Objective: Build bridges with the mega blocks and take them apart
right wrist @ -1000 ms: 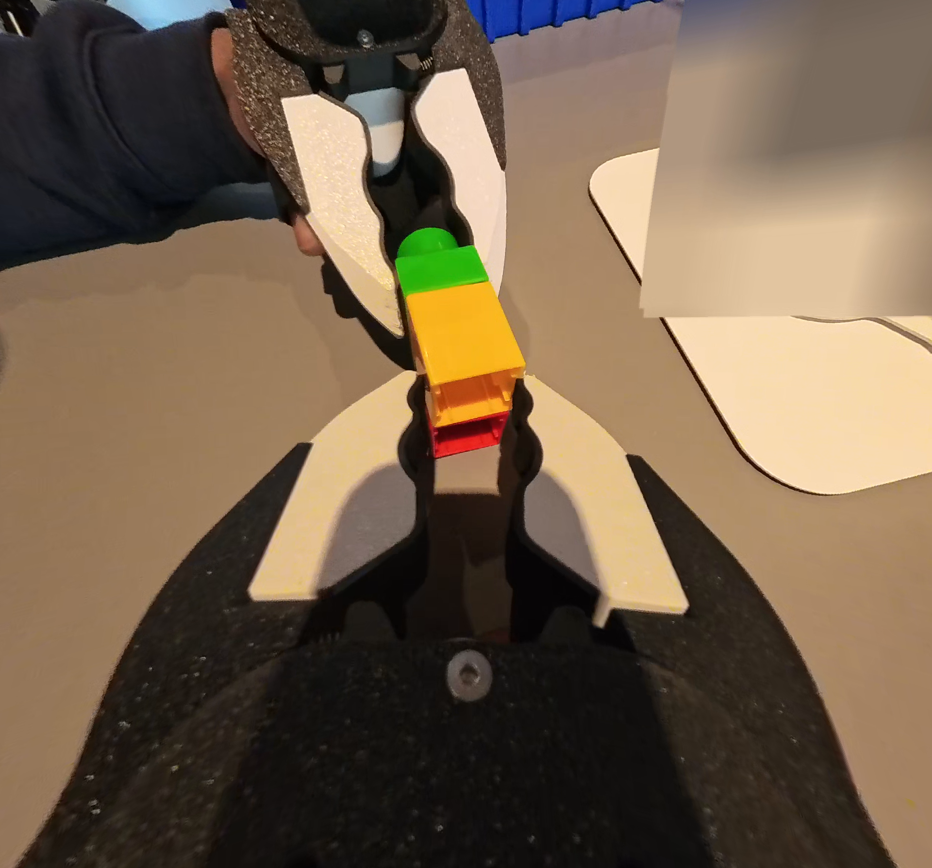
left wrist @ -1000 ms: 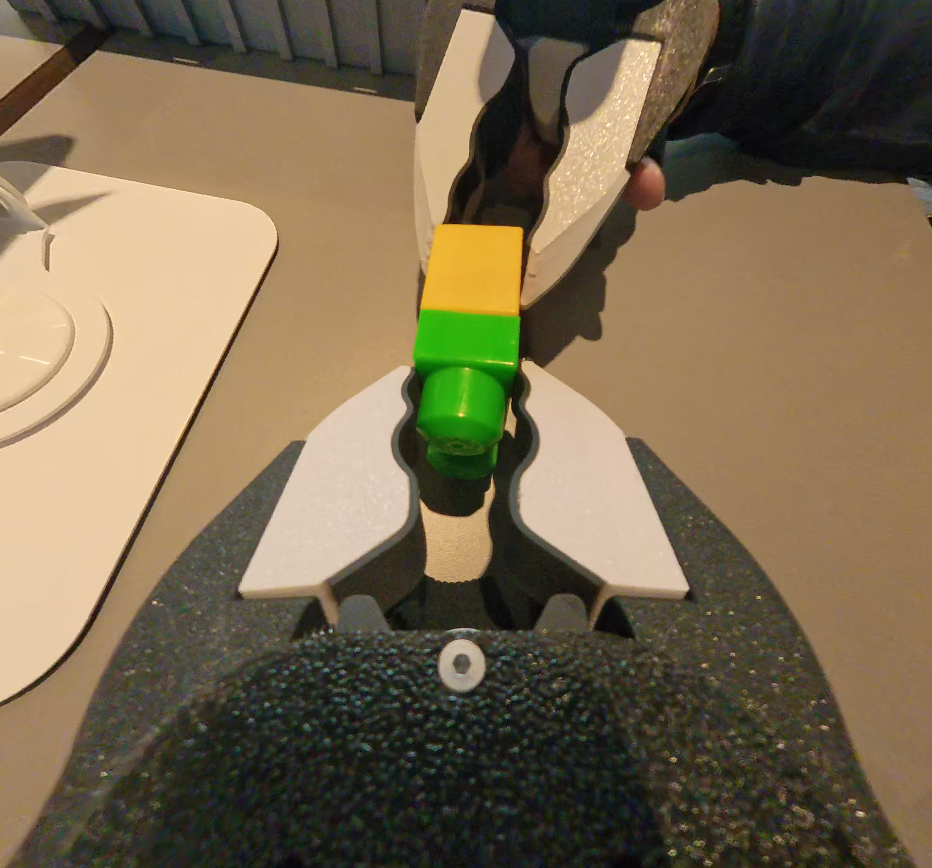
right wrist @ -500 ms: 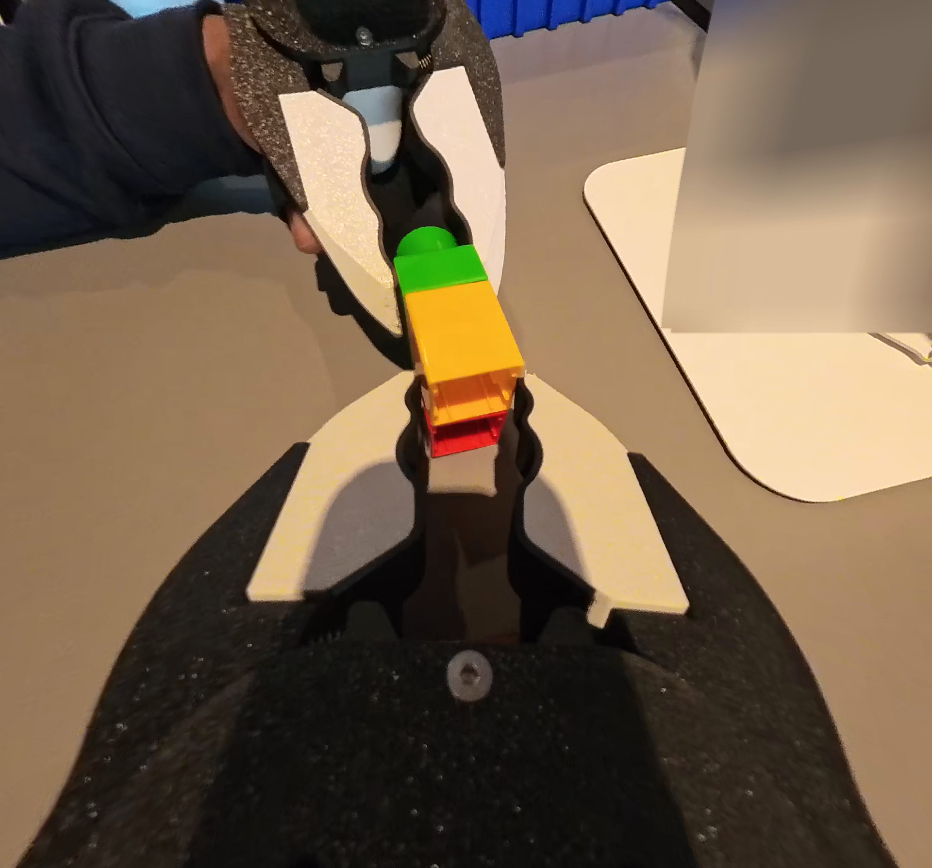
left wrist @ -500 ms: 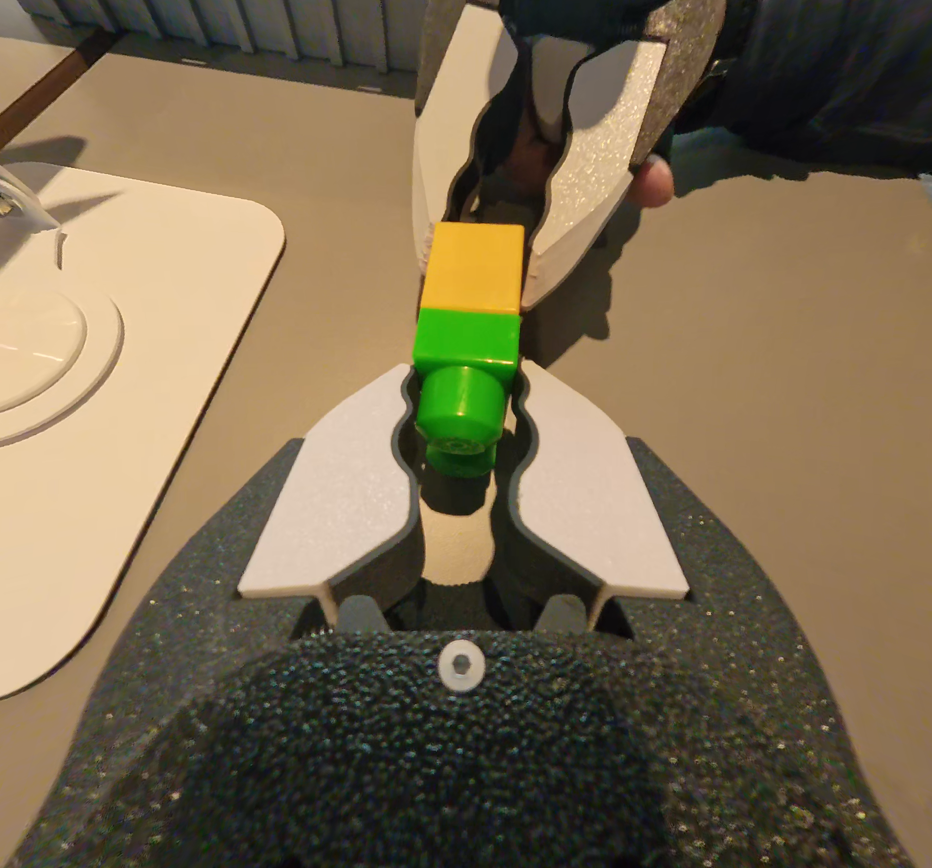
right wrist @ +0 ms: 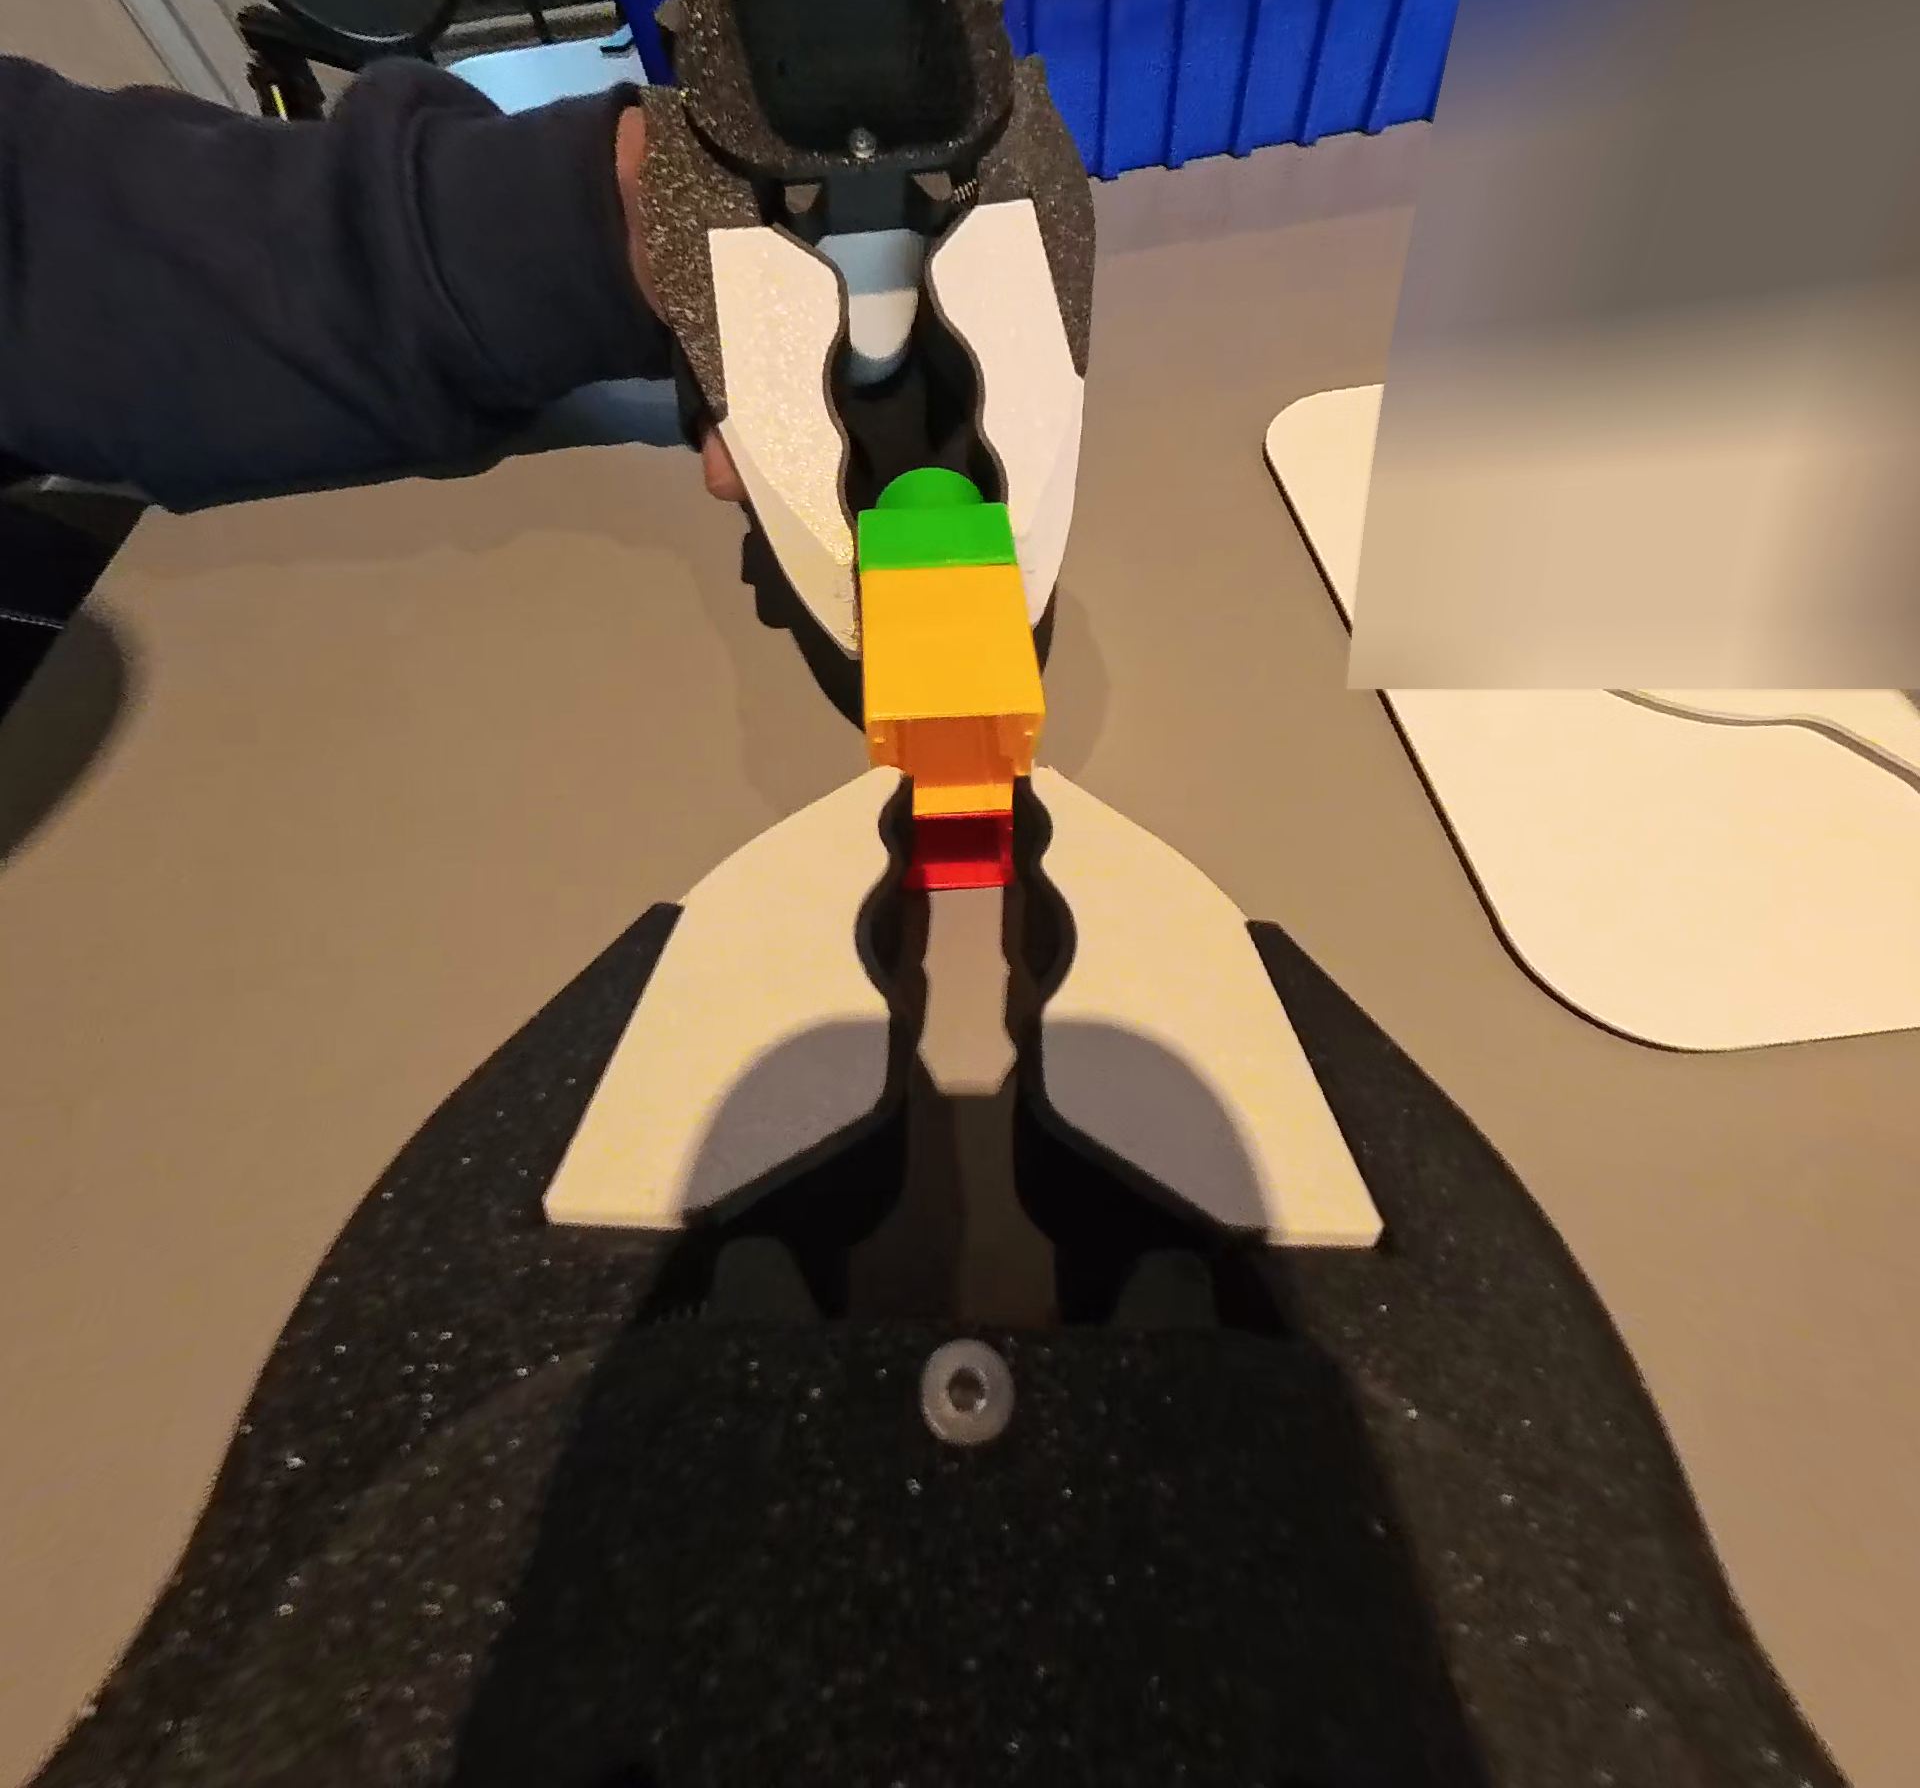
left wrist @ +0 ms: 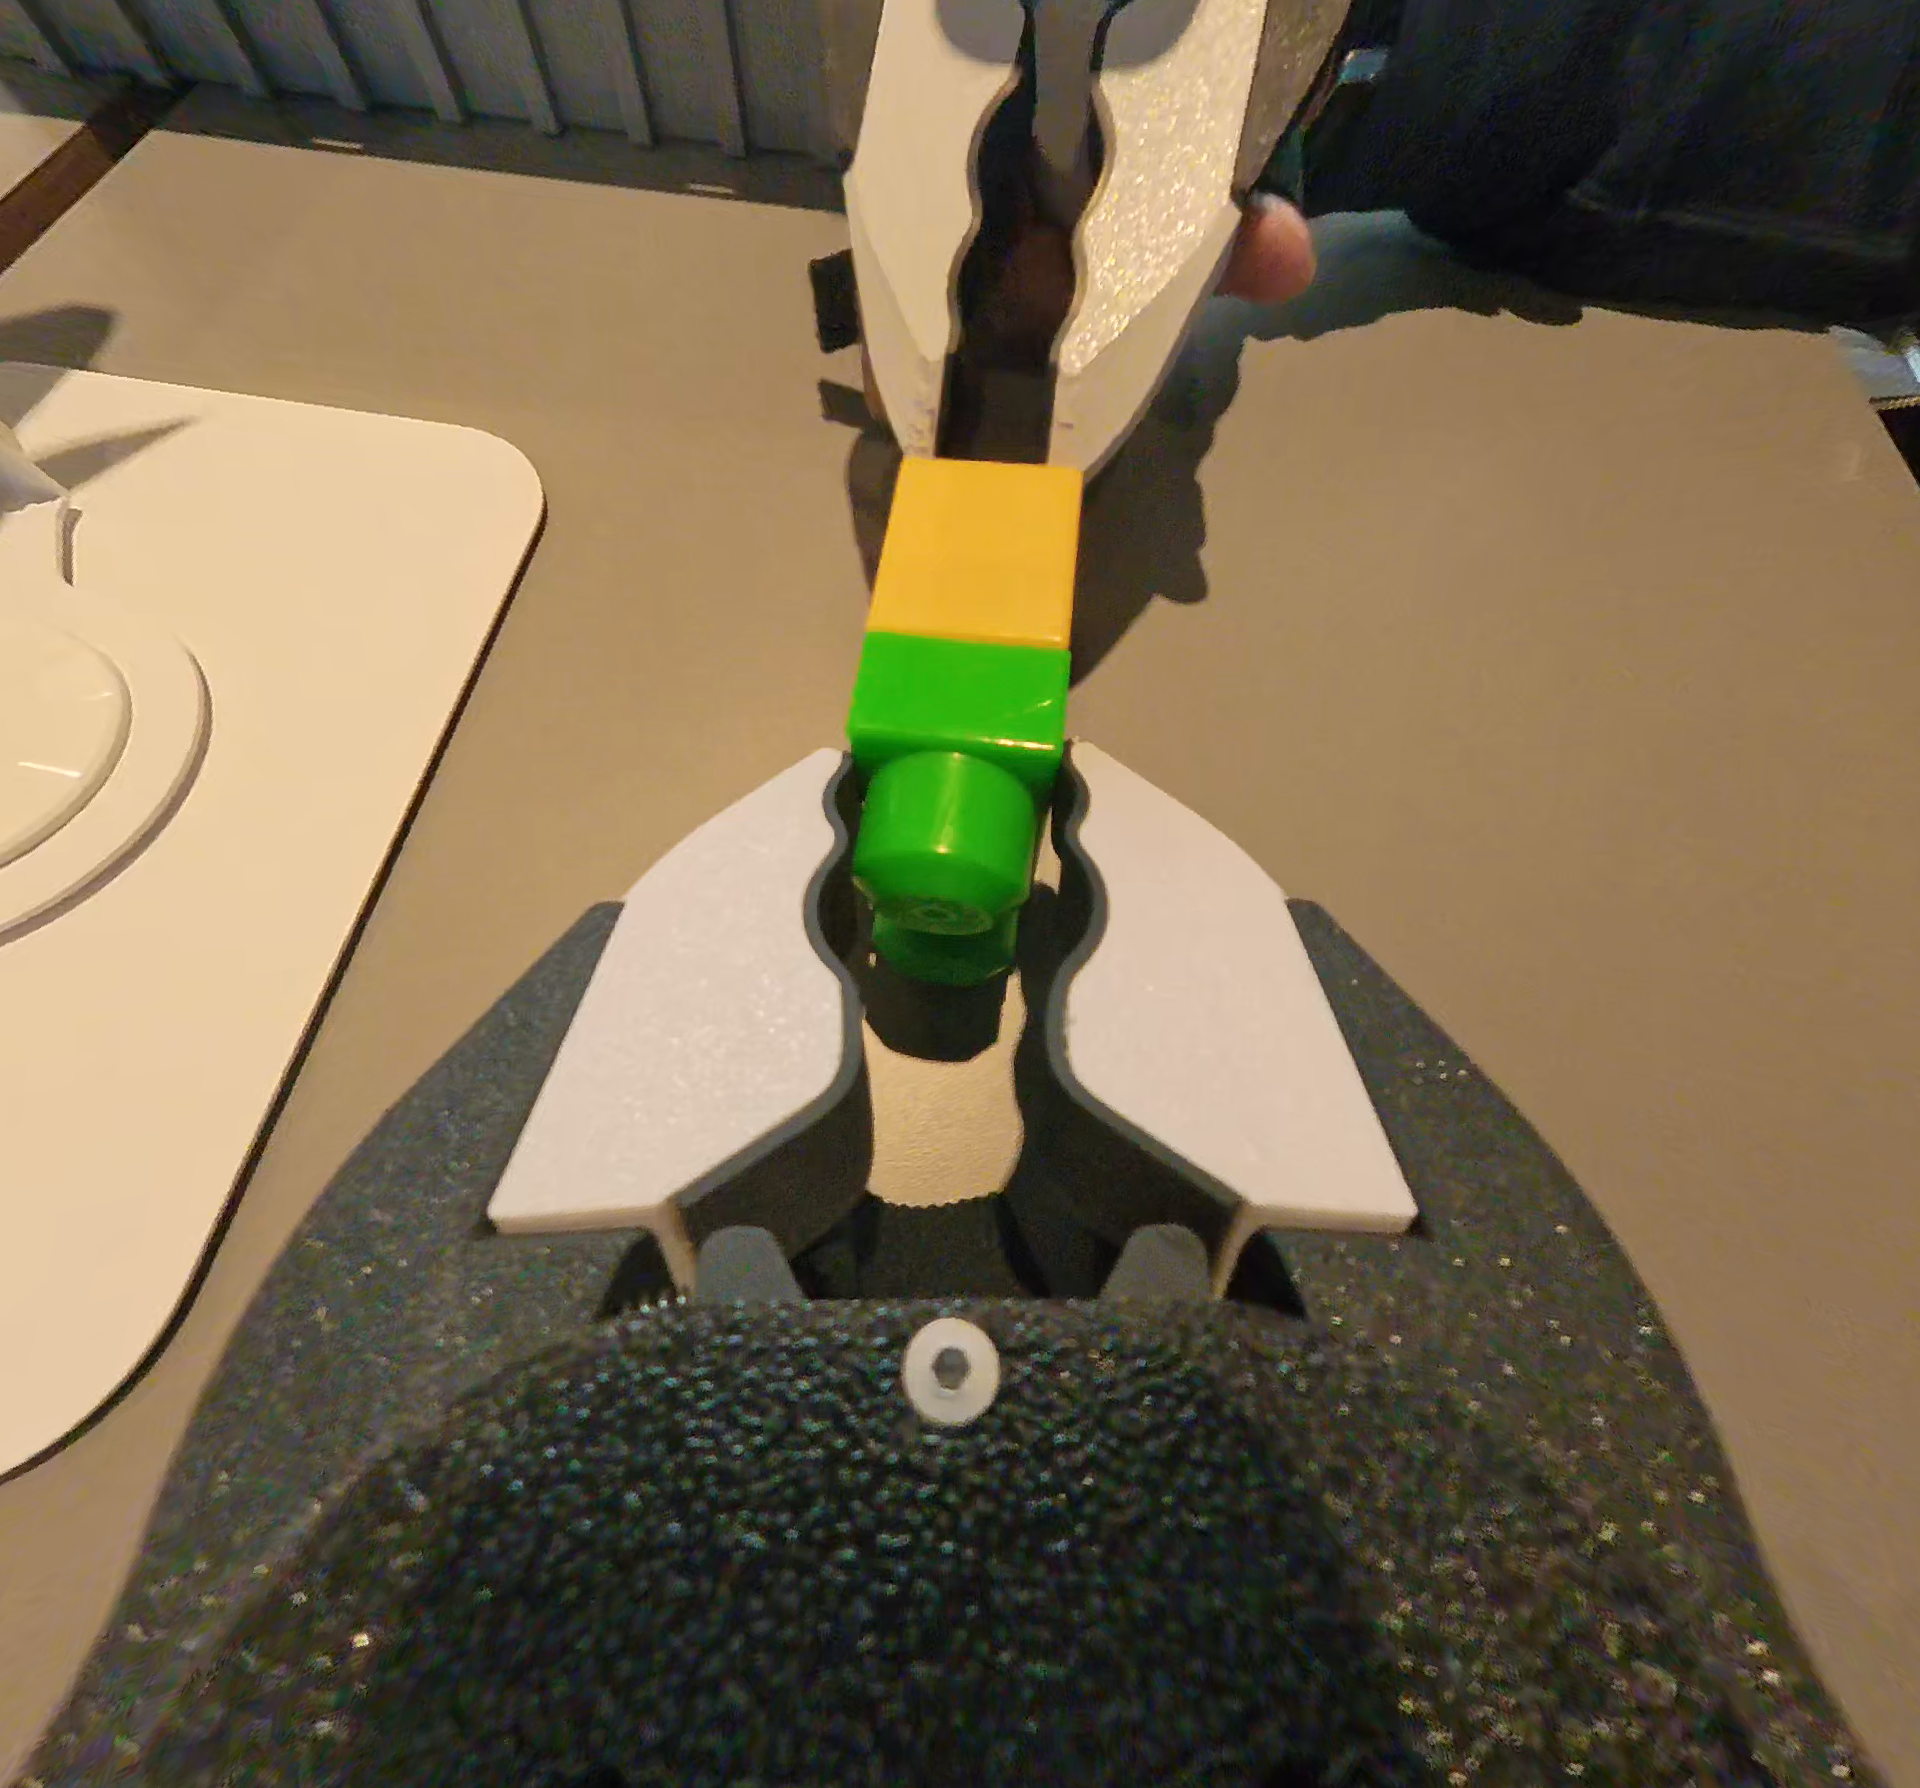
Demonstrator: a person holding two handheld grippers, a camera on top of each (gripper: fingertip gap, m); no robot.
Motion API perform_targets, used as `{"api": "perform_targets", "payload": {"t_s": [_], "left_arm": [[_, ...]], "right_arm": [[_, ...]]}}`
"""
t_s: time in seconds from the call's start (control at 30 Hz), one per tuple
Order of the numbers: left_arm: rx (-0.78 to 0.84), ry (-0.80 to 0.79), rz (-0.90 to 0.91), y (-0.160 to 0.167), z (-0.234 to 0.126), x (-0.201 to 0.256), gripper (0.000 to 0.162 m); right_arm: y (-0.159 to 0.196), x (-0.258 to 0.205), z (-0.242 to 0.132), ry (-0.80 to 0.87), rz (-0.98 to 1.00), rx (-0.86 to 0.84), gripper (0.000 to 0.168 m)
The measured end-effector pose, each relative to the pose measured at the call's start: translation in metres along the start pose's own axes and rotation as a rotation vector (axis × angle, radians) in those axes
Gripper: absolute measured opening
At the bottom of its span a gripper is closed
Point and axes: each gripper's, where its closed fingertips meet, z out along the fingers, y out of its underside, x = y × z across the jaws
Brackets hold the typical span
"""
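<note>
Grey table [left wrist: 1455,699] fills both views, with a white rounded base plate [left wrist: 260,699] off to one side, well apart from the work. Left gripper [left wrist: 956,762] and right gripper [right wrist: 961,782] face each other nose to nose, and a short block stack [left wrist: 971,616] bridges between them. It seems lifted just above the table, going by the shadow under it. The stack lies on its side with its long axis running straight from one gripper to the other. Stud end points into the left gripper, hollow open end points into the right. Yellow block [right wrist: 945,647] is the biggest and sits mid-span. Green block [left wrist: 956,694] is pinched across its flat sides by the left jaws, which are narrow and gripping, with its round stud [left wrist: 940,839] poking back between the fingers. Red block [right wrist: 958,850] is the smallest and sits between the right jaws, which are narrow and appear clamped on it. Cannot tell if red is still seated in yellow. Likely light, hollow, rigid plastic with smooth, slick faces and friction-fit joints. Best hold is on flat opposite sides close to a seam, not on the stud, pulling along the axis. Twisting risks a slip.
</note>
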Motion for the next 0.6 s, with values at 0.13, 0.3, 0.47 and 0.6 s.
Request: {"api": "perform_targets", "payload": {"t_s": [0.13,0.3,0.47,0.6], "left_arm": [[-0.001,-0.001,0.006,0.000,0.001,0.000,0.034],[-0.002,0.000,0.009,0.000,0.001,0.001,0.034],[-0.003,0.000,0.016,0.000,0.002,0.002,0.034],[-0.005,0.000,0.022,-0.001,0.003,0.003,0.035]], "right_arm": [[0.003,-0.004,0.005,-0.006,-0.026,-0.031,0.019],[0.003,0.000,0.004,0.004,-0.008,-0.024,0.029],[0.004,-0.003,0.007,-0.013,-0.005,-0.048,0.042],[0.004,-0.005,0.013,0.001,-0.038,-0.063,0.034]]}}
